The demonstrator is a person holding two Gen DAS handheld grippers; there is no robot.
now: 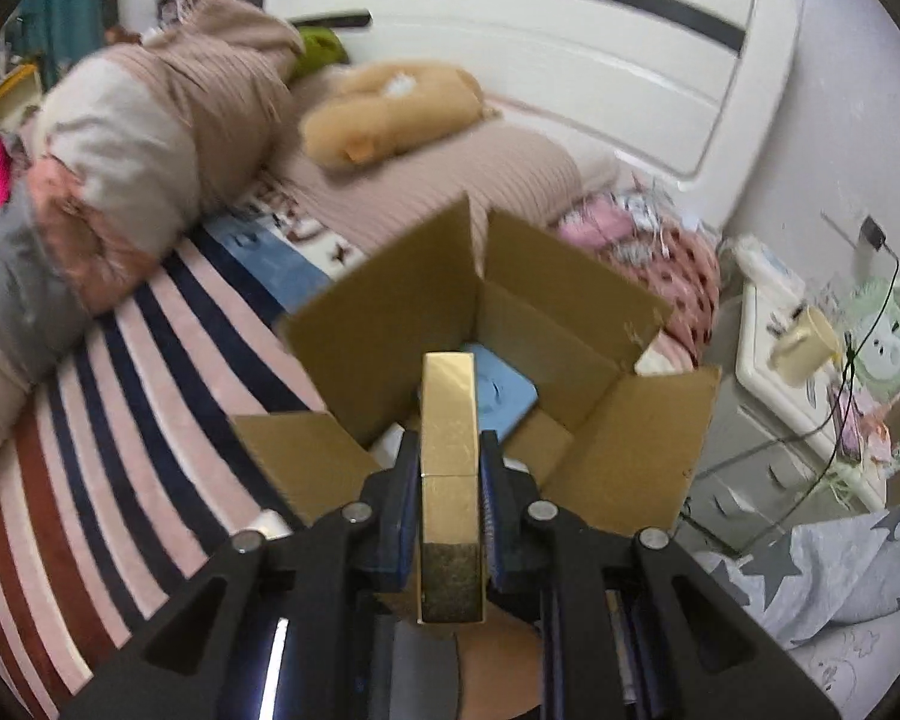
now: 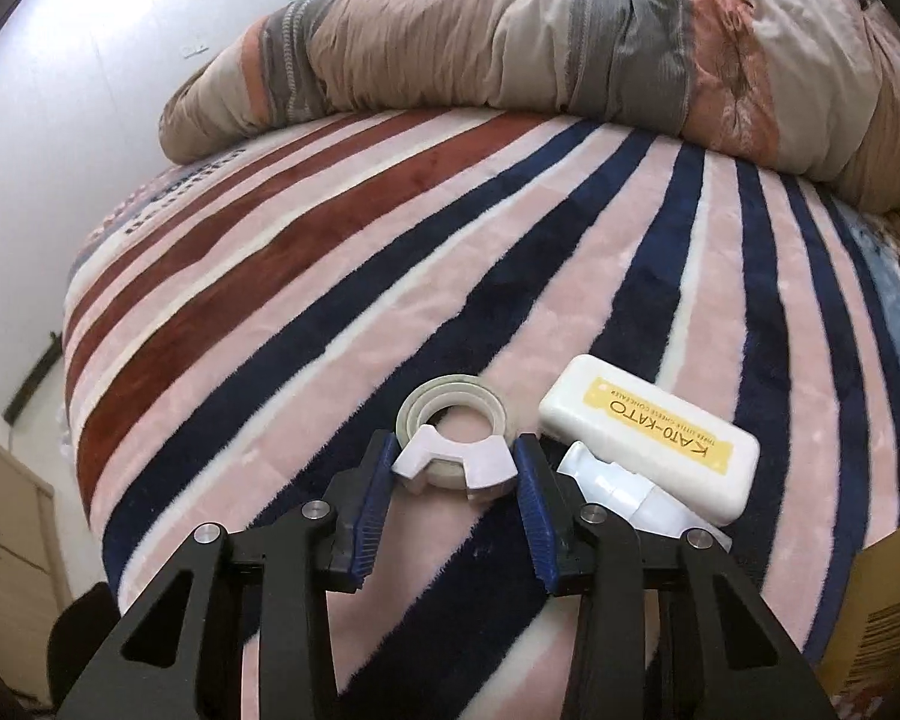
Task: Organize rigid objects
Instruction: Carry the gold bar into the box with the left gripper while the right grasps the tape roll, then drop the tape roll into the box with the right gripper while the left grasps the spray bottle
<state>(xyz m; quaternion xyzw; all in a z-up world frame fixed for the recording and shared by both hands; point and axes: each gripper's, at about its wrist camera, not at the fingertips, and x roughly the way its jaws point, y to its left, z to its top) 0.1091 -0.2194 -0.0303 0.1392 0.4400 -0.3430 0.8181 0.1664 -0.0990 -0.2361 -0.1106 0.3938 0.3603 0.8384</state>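
My left gripper [image 1: 449, 450] is shut on a slim gold box [image 1: 449, 420] and holds it above an open cardboard box [image 1: 510, 324] on the striped bed. A light blue item [image 1: 504, 396] lies inside the carton. My right gripper [image 2: 455, 456] is open, its blue pads either side of a white tape dispenser ring [image 2: 456, 426] lying on the blanket. A white KATO-KATO case [image 2: 648, 438] and a small white bottle [image 2: 618, 486] lie just right of it.
A rolled duvet [image 2: 510, 54] lies across the back of the striped blanket [image 2: 390, 276]. A plush toy [image 1: 384, 114] and pillows sit by the white headboard [image 1: 570, 42]. A nightstand [image 1: 798, 372] with a mug stands right of the bed. A carton corner [image 2: 876, 618] shows at lower right.
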